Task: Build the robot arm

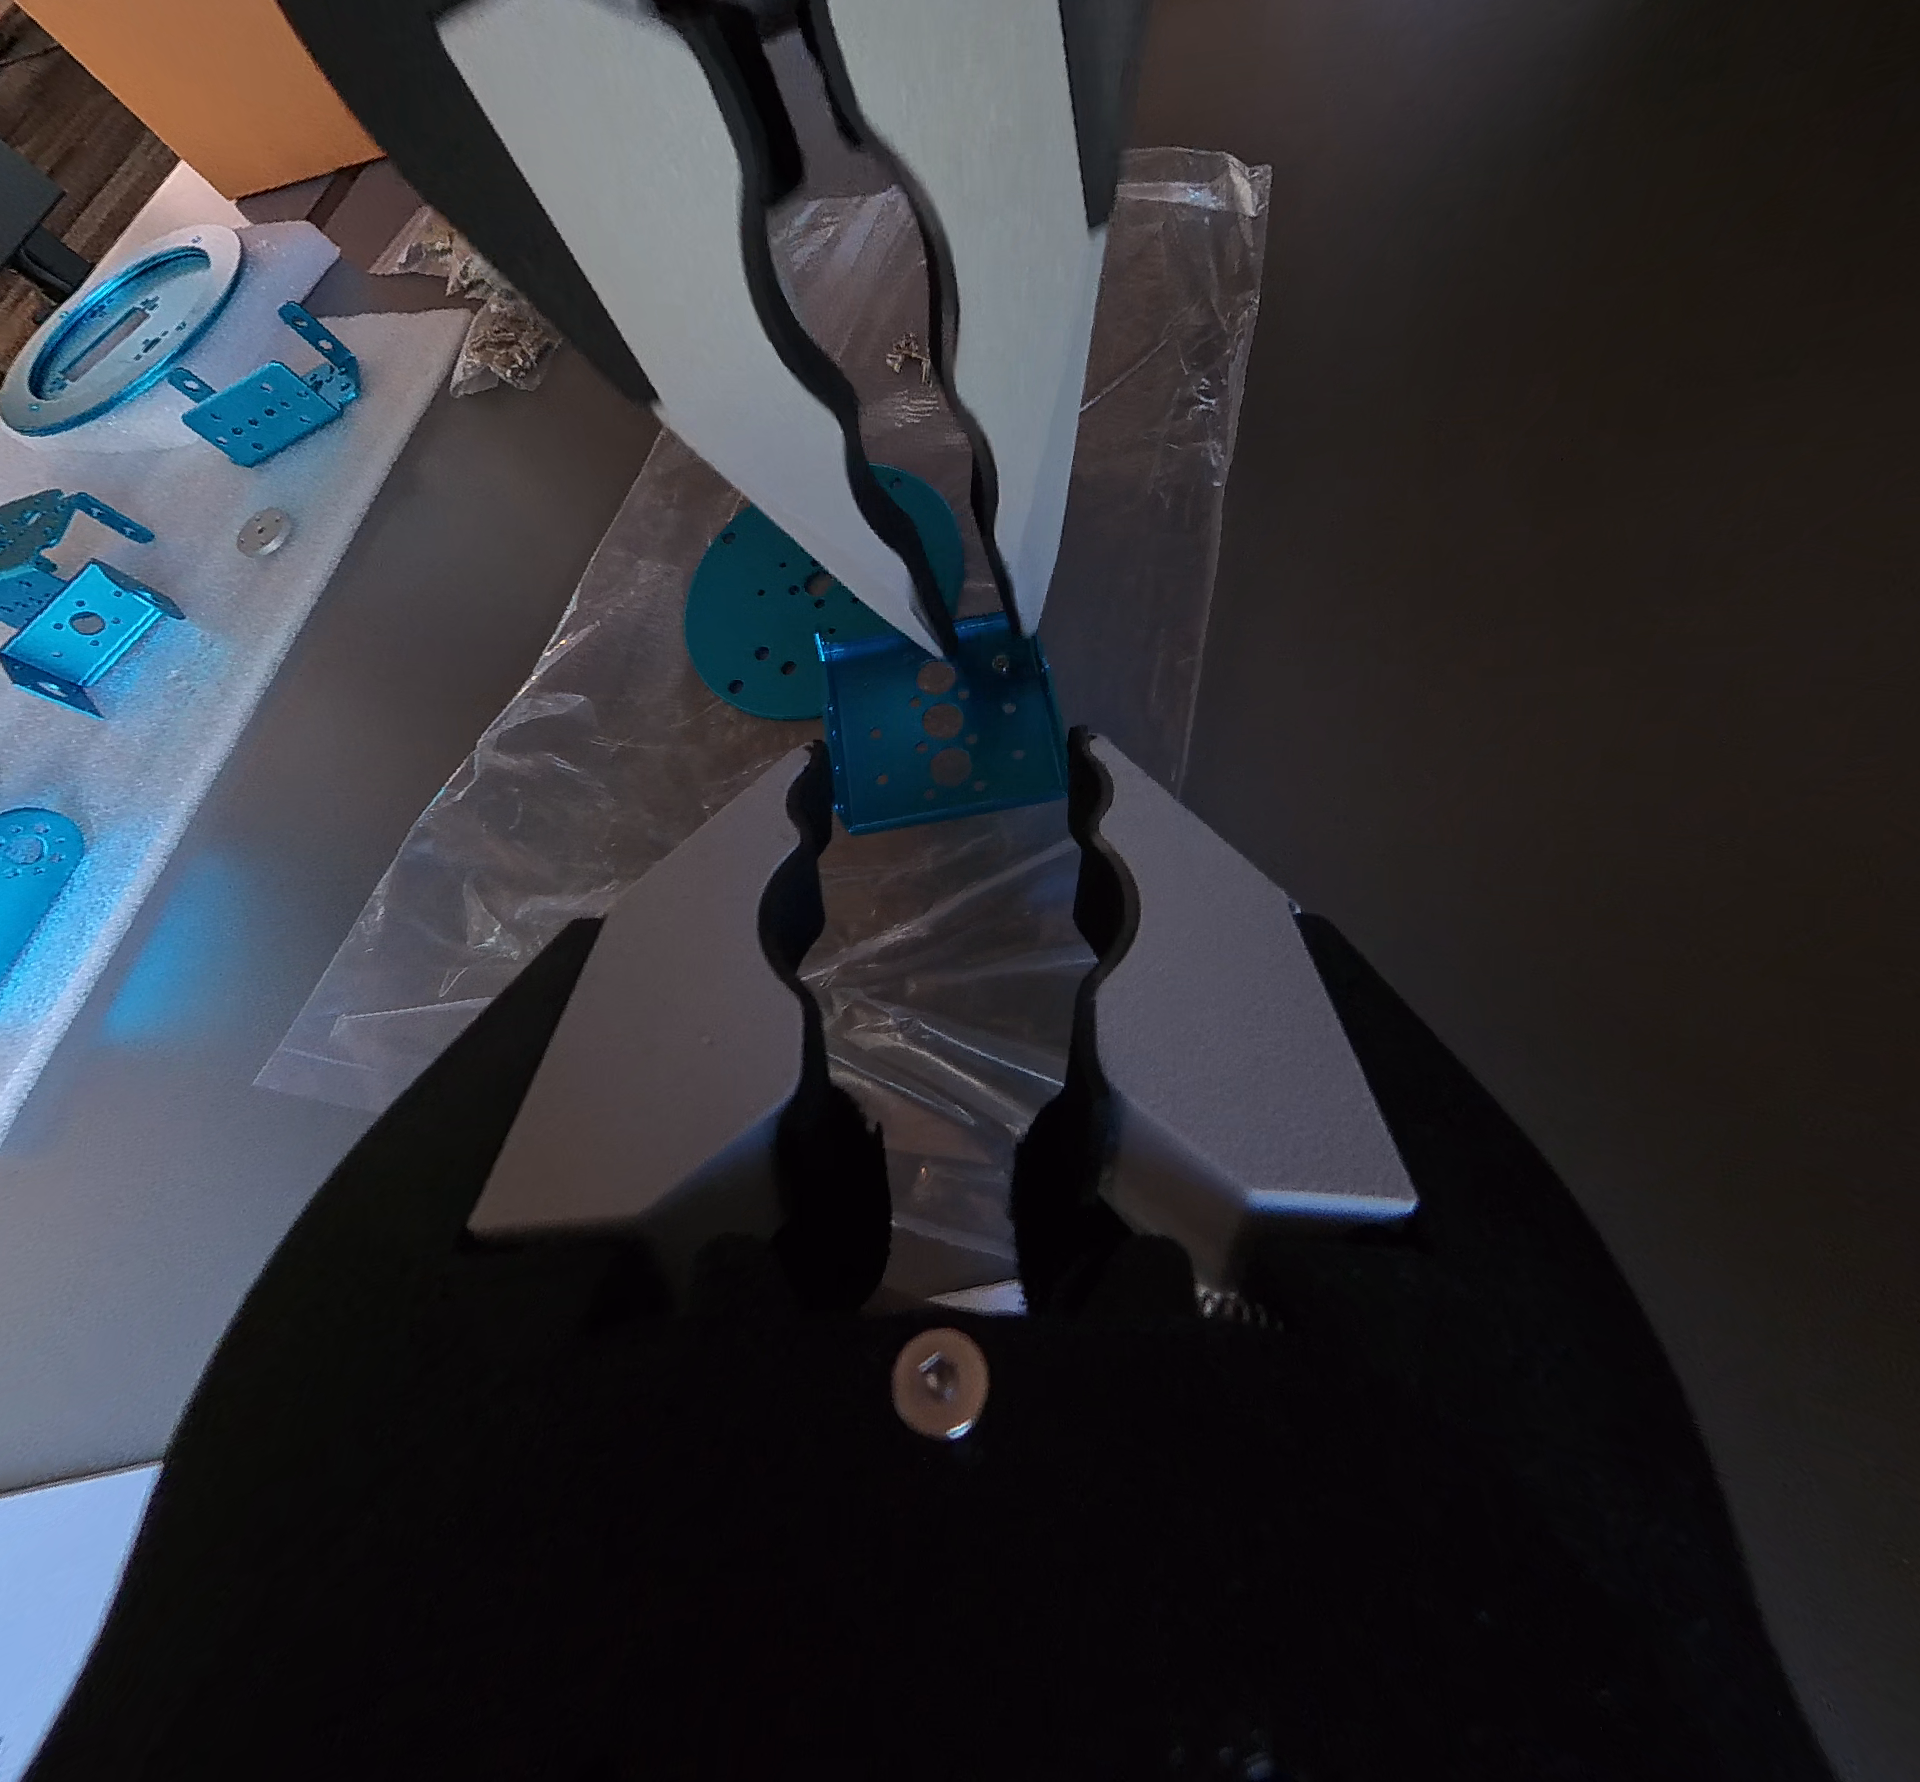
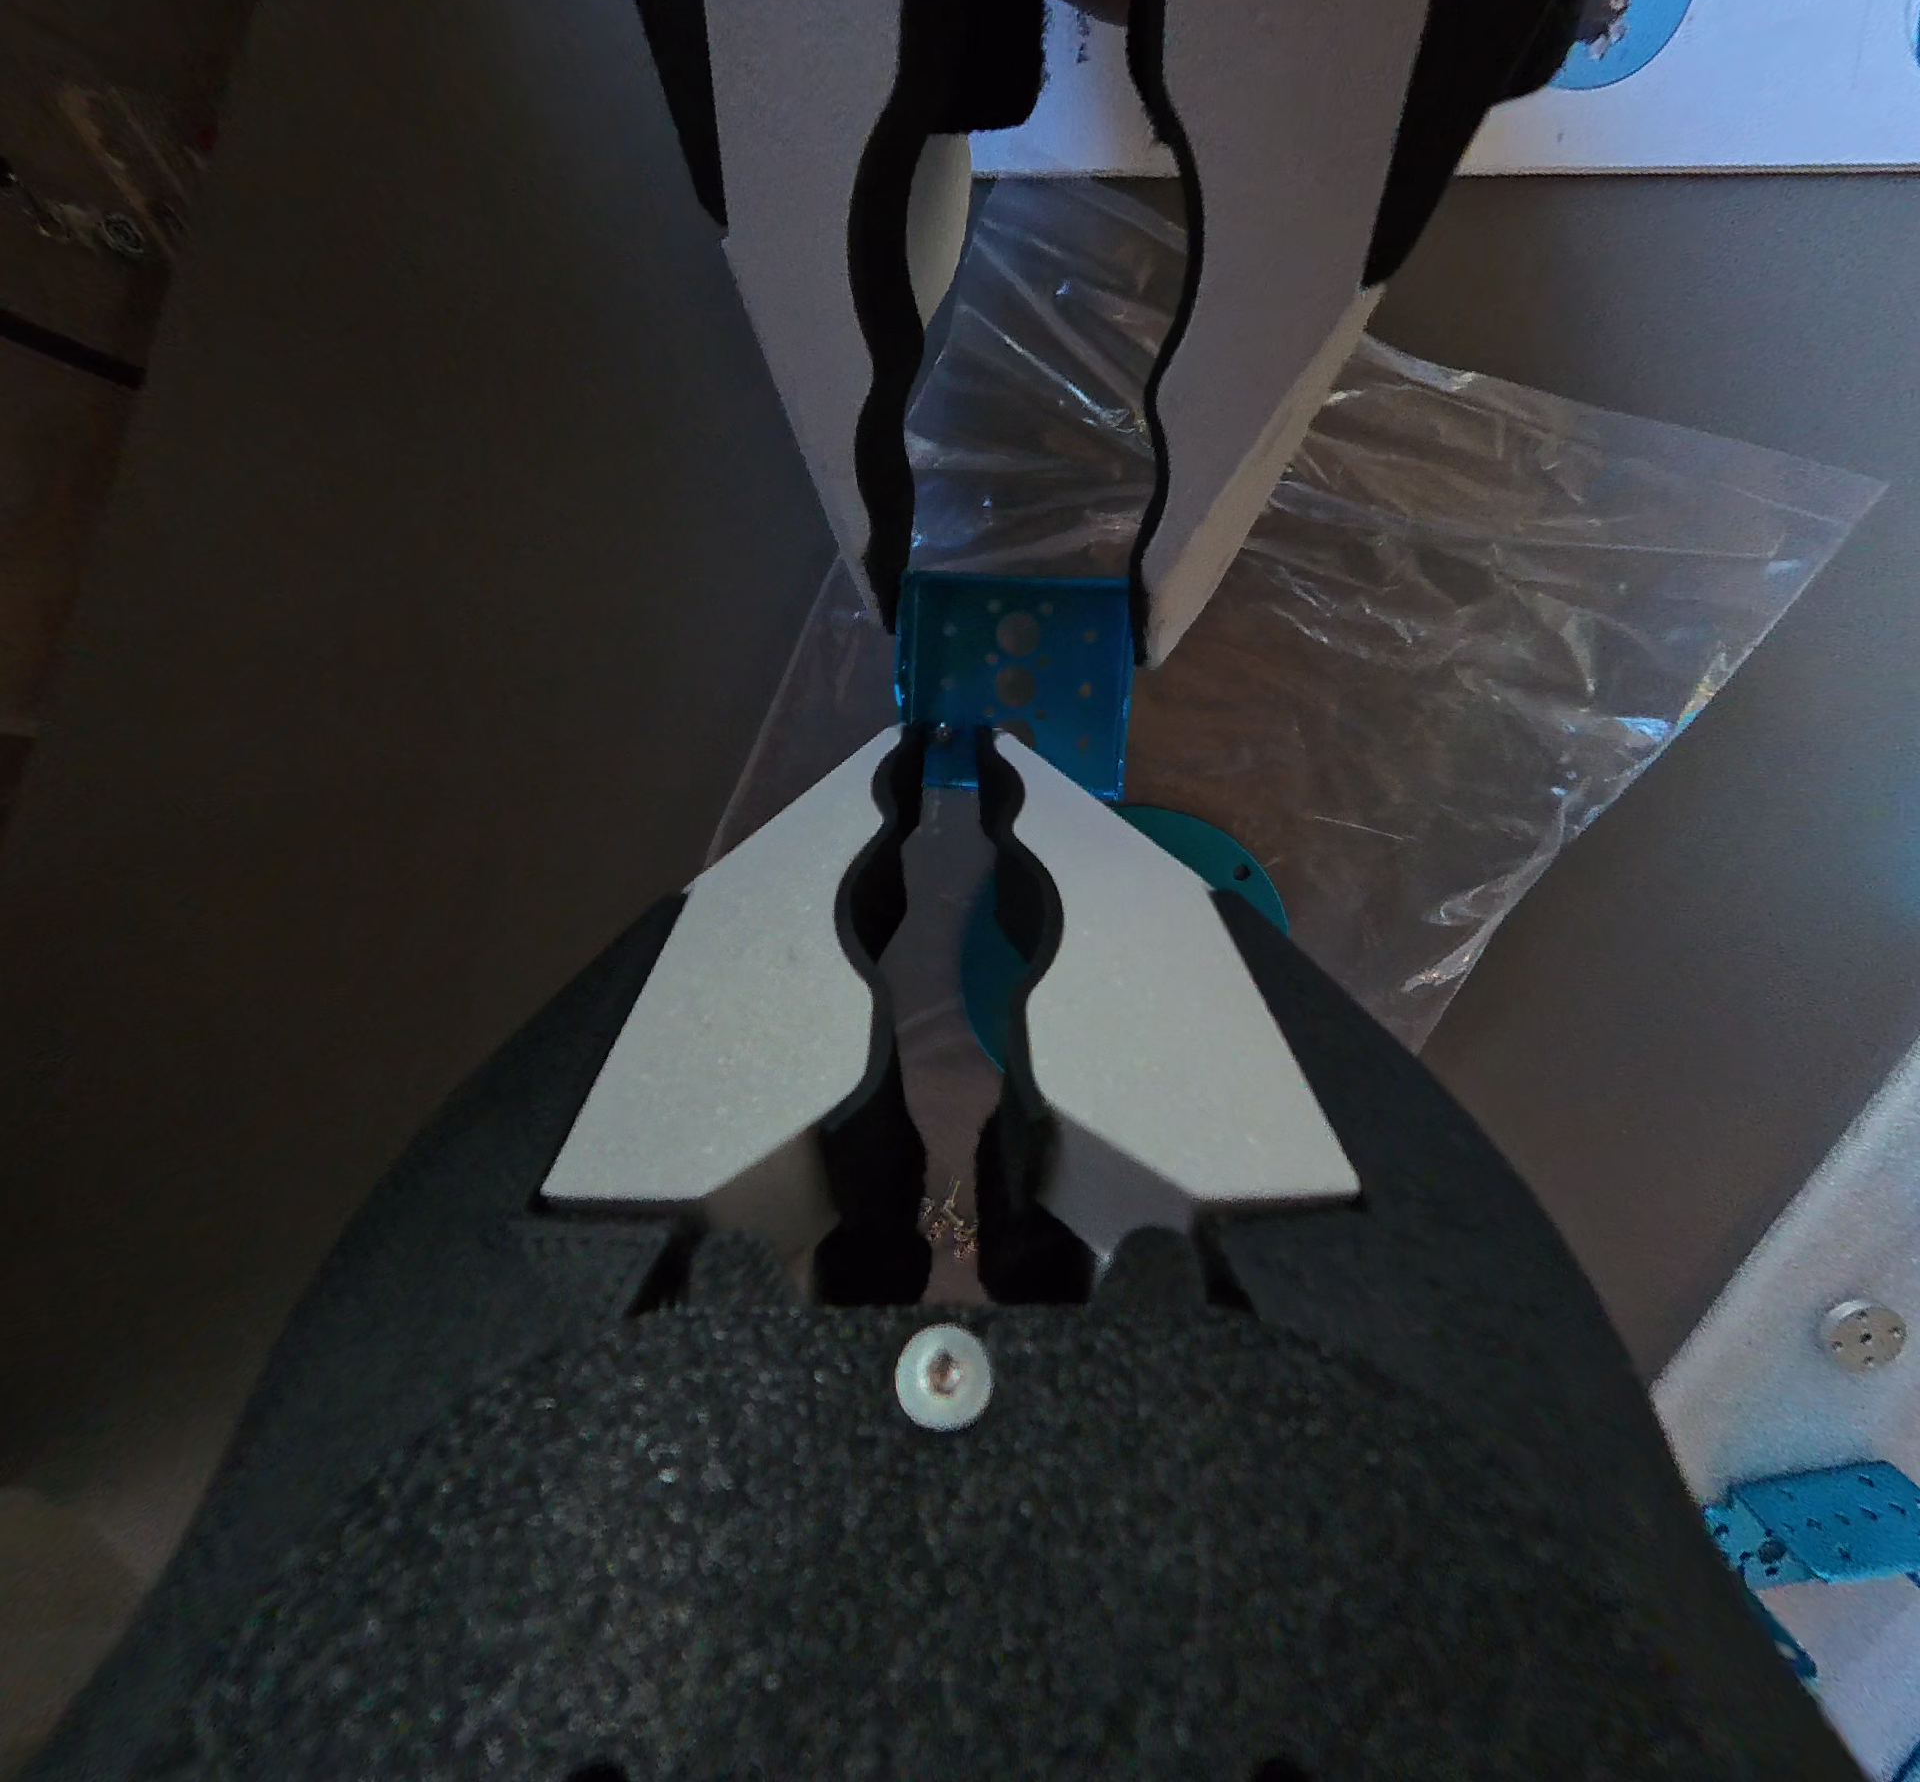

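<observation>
The blue anodised perforated metal U-bracket (image 1: pixel 951 745) sits on a clear plastic bag (image 1: pixel 623 849) spread over the dark desk (image 1: pixel 1558 589), well in from any desk edge I can see. Its far end overlaps a blue round drilled metal disc (image 1: pixel 769 610).

My left gripper (image 1: pixel 945 750) straddles the bracket's width, with the fingertips against its two side walls. It looks clamped on. My right gripper (image 2: pixel 953 745) comes in from the opposite end, jaws nearly together and pinching the bracket's upright flange by a small screw.

Risks, as I judge them:
- Both grips are at the fingertips on slick metal. Any twist between my hands could pop the bracket loose.
- The bag is slippery, so a dropped part would skate and drag the disc with it.
- Loose small screws (image 1: pixel 909 361) on the bag could scatter.

Pose: both grippers are pitched steeply down, facing each other tip to tip over the bracket. The right one is slightly skewed in the left wrist view.
</observation>
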Motion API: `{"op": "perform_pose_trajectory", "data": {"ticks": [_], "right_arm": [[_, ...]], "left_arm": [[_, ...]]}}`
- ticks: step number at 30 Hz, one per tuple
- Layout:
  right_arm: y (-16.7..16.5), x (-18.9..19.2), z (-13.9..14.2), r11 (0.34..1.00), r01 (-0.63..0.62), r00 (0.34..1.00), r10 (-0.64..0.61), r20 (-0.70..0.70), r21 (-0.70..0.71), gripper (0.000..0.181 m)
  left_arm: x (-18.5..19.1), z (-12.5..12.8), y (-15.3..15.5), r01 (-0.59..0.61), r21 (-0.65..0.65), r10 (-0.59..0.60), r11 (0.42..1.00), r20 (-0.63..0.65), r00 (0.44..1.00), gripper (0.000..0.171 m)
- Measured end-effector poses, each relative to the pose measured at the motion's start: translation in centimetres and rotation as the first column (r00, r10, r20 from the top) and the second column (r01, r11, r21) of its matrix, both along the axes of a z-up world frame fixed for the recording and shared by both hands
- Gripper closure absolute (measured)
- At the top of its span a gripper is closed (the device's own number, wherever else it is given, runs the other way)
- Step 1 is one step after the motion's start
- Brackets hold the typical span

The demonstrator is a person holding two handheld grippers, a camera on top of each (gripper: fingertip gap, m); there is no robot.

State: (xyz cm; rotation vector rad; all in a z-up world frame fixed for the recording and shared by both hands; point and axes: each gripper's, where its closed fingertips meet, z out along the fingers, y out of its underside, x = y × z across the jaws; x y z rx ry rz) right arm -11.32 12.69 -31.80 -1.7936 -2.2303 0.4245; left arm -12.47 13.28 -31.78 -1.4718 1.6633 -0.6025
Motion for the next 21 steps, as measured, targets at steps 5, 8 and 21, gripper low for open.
{"op": "perform_pose_trajectory", "data": {"ticks": [5, 8, 21], "right_arm": [[0.4, 0.6, 2.3, 0.996, 0.09, 0.985, -0.09, -0.15, -0.008, 0.153], [0.3, 0.9, 2.9, 0.986, 0.165, 0.95, -0.162, -0.266, -0.01, 0.13], [-2.6, -0.4, 0.6, 0.977, 0.213, 0.855, -0.201, -0.478, -0.029, 0.131]], "left_arm": [[-0.1, 0.2, -0.2, 0.01, -0.011, -0.01, 1.0, 0.009, 1.0, 0.127], [0.0, 0.7, -0.8, 0.04, -0.026, -0.039, 0.999, 0.035, 0.999, 0.127], [0.5, 0.9, -3.8, 0.183, -0.085, -0.178, 0.979, 0.068, 0.982, 0.127]]}}
